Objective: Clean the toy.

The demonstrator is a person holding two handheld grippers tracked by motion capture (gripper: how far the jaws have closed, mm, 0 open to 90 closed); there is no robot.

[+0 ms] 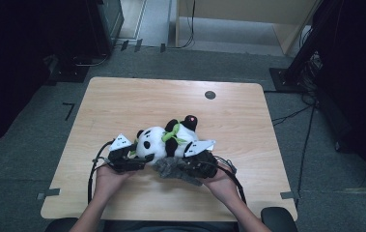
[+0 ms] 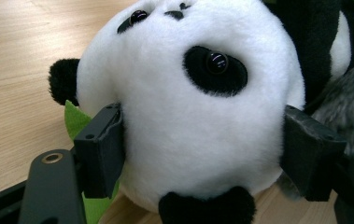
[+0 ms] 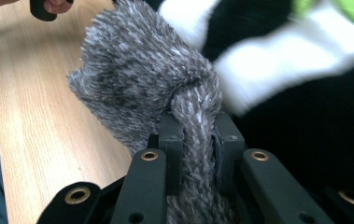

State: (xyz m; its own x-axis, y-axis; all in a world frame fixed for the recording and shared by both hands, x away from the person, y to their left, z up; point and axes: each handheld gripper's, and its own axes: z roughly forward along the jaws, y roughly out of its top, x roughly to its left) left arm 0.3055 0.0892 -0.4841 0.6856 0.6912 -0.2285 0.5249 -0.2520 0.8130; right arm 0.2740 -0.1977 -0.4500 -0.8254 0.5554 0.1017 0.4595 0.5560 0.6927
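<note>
White-and-black plush panda (image 2: 188,121) squeezed at the head by left tool (image 2: 202,154), grey fuzzy cloth (image 3: 137,84) pinched in right tool (image 3: 198,140).

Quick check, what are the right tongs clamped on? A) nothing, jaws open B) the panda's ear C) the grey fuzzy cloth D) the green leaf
C: in the right gripper view the right tongs pinch a fold of the grey fuzzy cloth between both pads, while the left tongs sit on either side of the panda's head.

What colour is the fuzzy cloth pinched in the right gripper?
Mottled grey and white, the fuzzy cloth shows best in the right gripper view, pinched by the right gripper.
</note>
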